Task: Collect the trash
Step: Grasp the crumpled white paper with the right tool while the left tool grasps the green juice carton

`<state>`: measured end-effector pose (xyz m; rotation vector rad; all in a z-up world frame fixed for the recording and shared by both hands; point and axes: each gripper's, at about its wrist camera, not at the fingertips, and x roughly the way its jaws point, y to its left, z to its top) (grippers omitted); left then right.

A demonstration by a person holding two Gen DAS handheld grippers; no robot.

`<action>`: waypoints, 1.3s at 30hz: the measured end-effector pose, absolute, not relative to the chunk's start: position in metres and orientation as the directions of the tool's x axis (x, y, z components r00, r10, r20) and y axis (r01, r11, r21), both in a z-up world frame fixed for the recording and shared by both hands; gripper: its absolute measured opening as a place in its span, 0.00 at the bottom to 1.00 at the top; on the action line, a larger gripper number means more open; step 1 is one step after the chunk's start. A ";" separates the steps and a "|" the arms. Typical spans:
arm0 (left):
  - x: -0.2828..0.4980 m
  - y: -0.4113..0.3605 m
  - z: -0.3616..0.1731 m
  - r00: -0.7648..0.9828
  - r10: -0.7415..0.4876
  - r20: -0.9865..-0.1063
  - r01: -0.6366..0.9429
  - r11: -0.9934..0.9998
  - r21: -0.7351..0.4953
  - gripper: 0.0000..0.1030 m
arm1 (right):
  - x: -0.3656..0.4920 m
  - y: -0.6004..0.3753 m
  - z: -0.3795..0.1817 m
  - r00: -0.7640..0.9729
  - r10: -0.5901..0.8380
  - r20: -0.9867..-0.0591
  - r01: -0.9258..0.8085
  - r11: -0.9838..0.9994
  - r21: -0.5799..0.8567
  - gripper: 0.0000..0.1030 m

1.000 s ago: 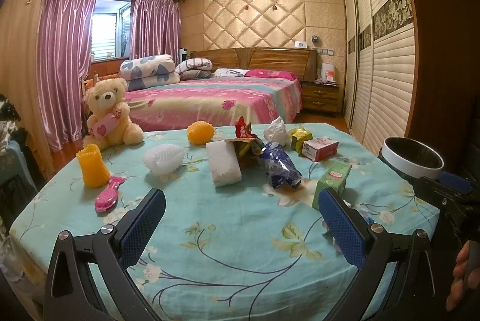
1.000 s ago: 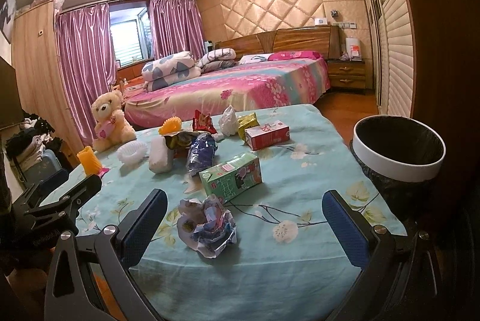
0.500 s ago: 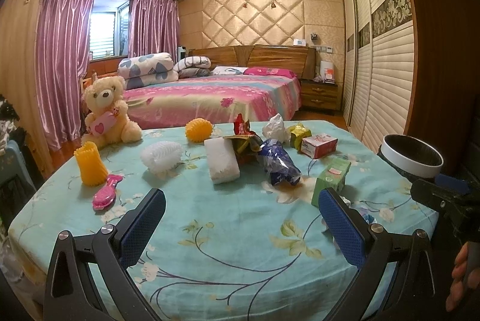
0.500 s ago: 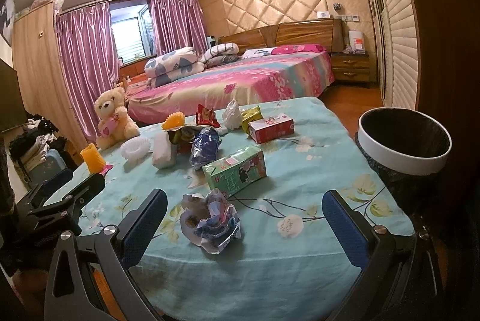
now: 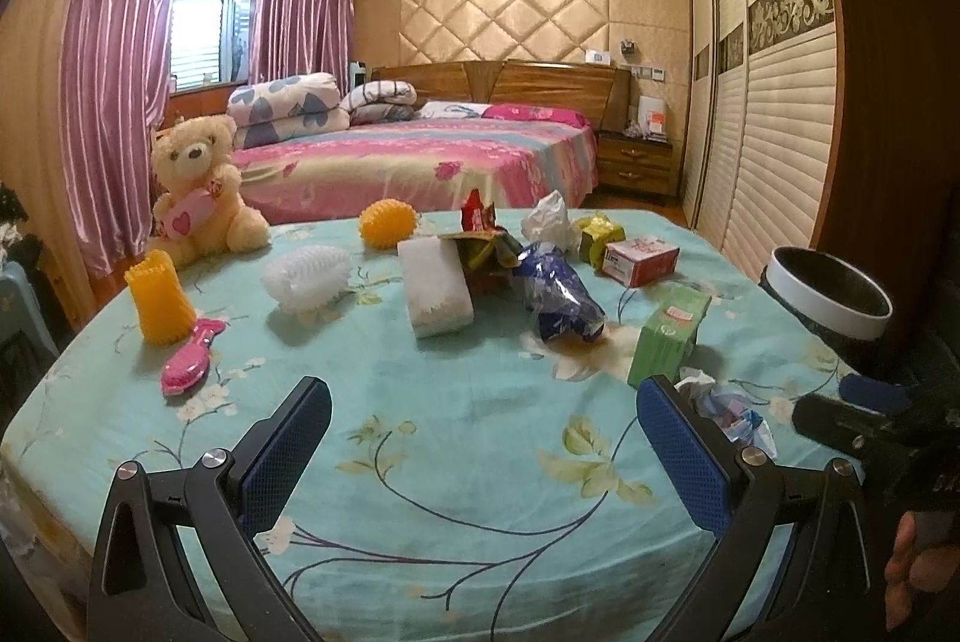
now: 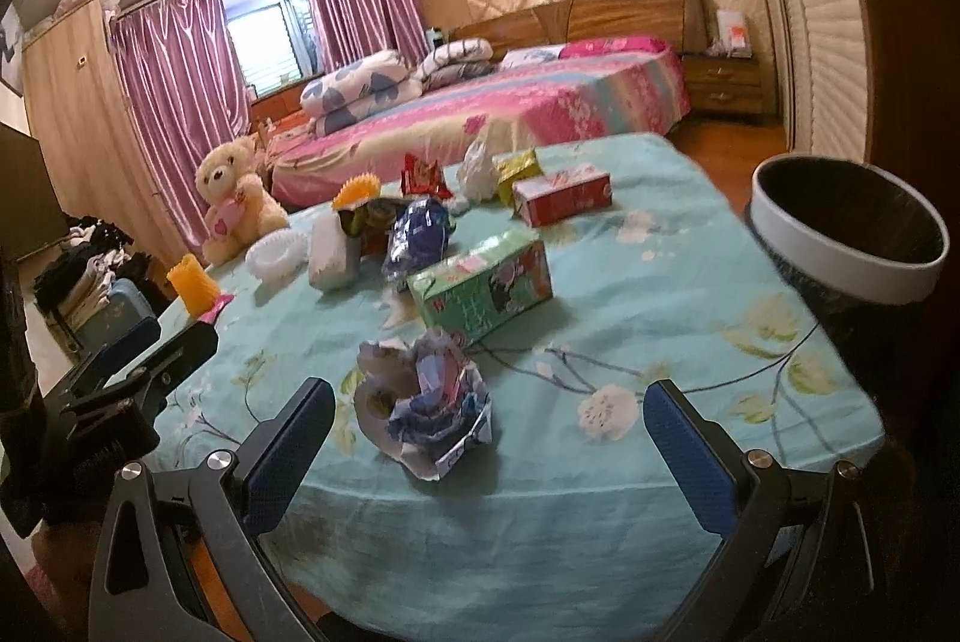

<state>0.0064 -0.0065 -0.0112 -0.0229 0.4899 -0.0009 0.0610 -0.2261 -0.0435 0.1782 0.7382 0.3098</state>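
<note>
Over the near edge of the table, in the left wrist view, the left gripper is hanging with its jaws spread wide and nothing between them. It is sitting back from the clutter, which I take as a waiting pose, since bare flowered cloth is lying straight ahead of it. The trash is bunching in the middle and to the right: a blue wrapper, a green carton, a red and white box and a crumpled white tissue. The toys are keeping to the left: a teddy bear, an orange cup and a pink comb. So the left side is offering little to collect. The trash bin is standing off the table's right edge.

In the right wrist view, the right gripper is also gaping fully, holding nothing, and it is pointing at a crumpled paper wad lying just ahead, close to the near table edge. That looks to me like the first piece being lined up. The green carton is sitting just behind the wad, so there is little room beyond it. Open cloth is stretching to the right toward the bin, whose mouth is open and facing up, giving what looks like a free path for carrying. The left gripper's body is showing at the left, well apart from the wad.
</note>
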 end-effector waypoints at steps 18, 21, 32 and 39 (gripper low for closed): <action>0.066 -0.035 -0.027 0.802 -0.104 -0.588 0.112 0.993 -0.024 0.99 | 0.085 -0.238 -0.072 0.598 0.404 -0.692 -0.209 0.912 0.352 0.25; 0.080 -0.049 -0.027 0.786 -0.134 -0.603 0.151 0.988 -0.023 0.99 | 0.086 -0.255 -0.068 0.620 0.379 -0.687 -0.169 0.920 0.354 0.25; 0.129 -0.084 -0.034 0.734 -0.145 -0.664 0.196 0.981 0.001 0.89 | 0.092 -0.308 -0.064 0.659 0.321 -0.680 -0.064 0.925 0.374 0.25; 0.152 -0.102 -0.050 0.662 -0.160 -0.732 0.230 0.973 -0.004 0.41 | 0.092 -0.326 -0.065 0.660 0.315 -0.682 -0.035 0.920 0.391 0.25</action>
